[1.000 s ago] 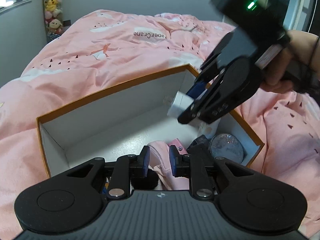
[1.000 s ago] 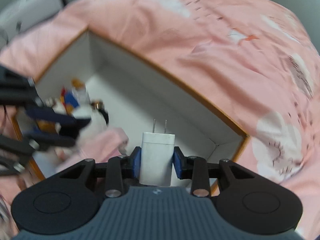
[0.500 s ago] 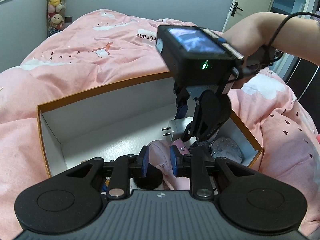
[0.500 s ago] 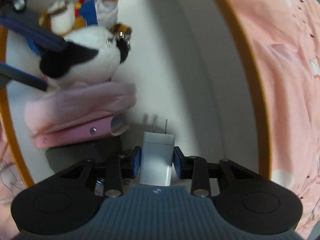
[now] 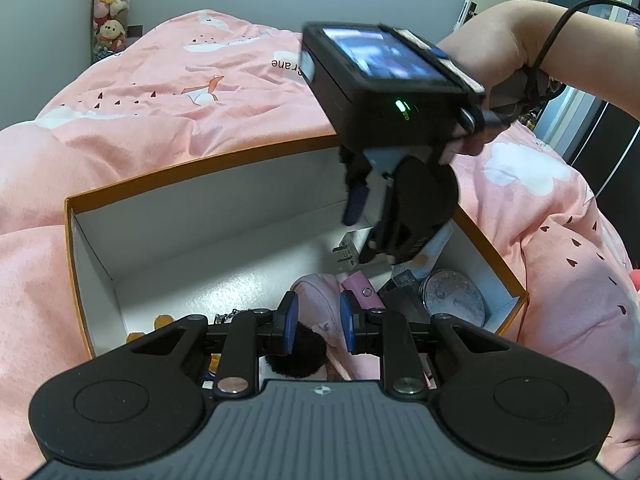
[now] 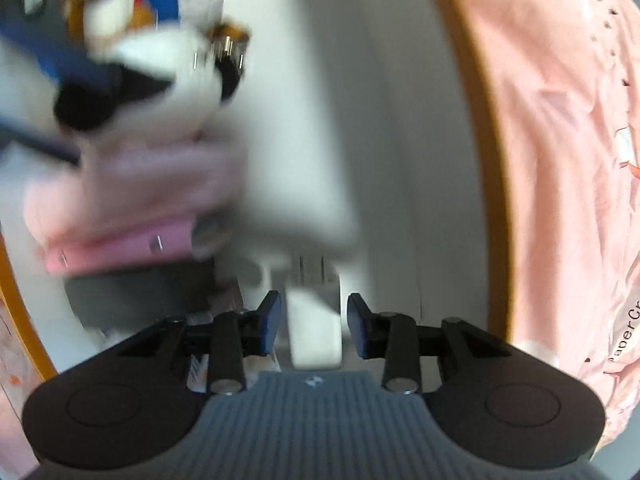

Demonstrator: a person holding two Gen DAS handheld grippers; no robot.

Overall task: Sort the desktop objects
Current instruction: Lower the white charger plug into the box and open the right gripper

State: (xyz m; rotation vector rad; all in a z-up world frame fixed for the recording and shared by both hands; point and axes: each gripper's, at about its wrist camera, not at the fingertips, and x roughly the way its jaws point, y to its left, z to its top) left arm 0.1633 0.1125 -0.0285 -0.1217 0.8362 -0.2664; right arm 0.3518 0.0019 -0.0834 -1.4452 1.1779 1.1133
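Down inside the orange-rimmed box (image 5: 200, 178) on the pink bed (image 5: 160, 92), the right claw (image 6: 313, 322) has just been opening; the white charger (image 6: 314, 332) sits between its pads with gaps either side. The left claw (image 5: 316, 322) hovers narrow and empty over the plush toy (image 5: 296, 354).

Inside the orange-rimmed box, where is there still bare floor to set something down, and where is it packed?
Bare white floor runs along the box far wall and left end. The right end is crowded: pink pouch, round tin, dark plush, with the right gripper over the white charger.
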